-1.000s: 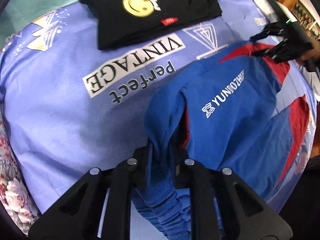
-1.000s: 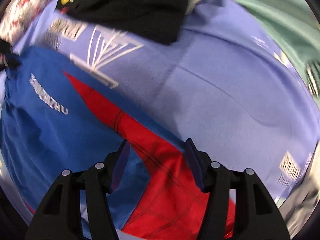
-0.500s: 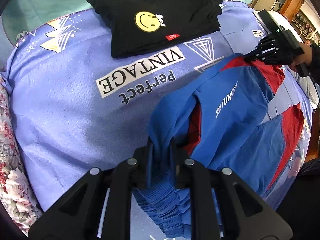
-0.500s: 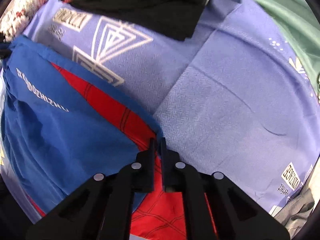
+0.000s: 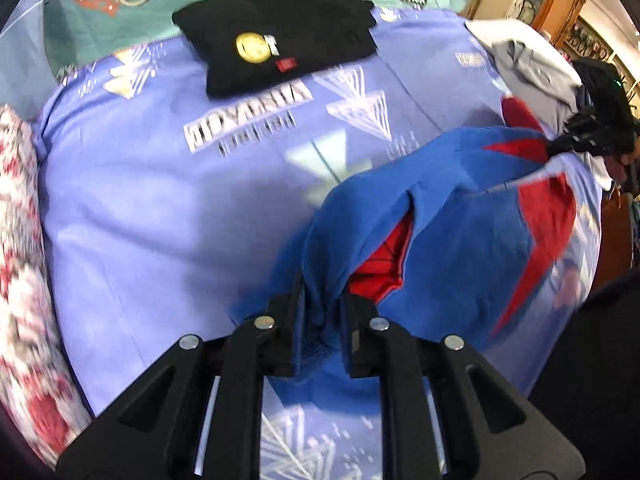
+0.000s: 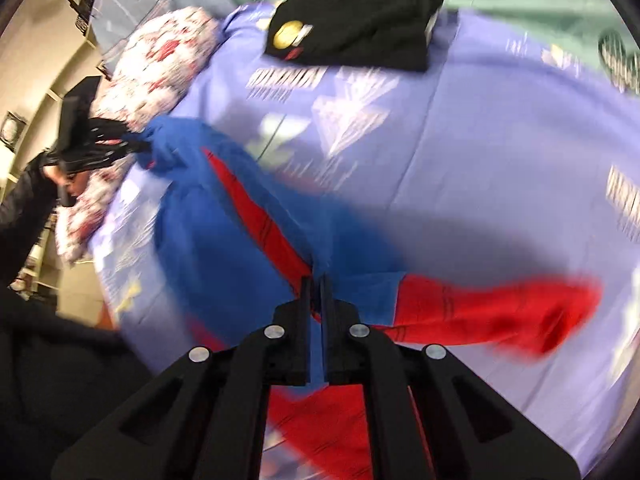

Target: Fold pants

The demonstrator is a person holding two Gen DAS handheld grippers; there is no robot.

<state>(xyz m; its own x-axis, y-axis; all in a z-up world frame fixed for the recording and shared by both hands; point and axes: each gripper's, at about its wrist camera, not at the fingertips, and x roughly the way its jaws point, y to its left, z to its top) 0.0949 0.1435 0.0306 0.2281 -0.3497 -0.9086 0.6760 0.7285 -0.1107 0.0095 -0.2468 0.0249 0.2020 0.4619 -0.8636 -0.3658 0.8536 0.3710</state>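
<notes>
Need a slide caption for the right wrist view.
Right hand-held gripper shut on blue-and-red pants above the purple sheet.

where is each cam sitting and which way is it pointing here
Left wrist: rides the left gripper, looking along its fingers at the blue and red pants it pinches; the right gripper shows far right.
Right wrist: rides the right gripper, clamped on the same pants; the left gripper and a dark sleeve show at left.
Shared: pants, folded black garment, purple printed sheet.
</notes>
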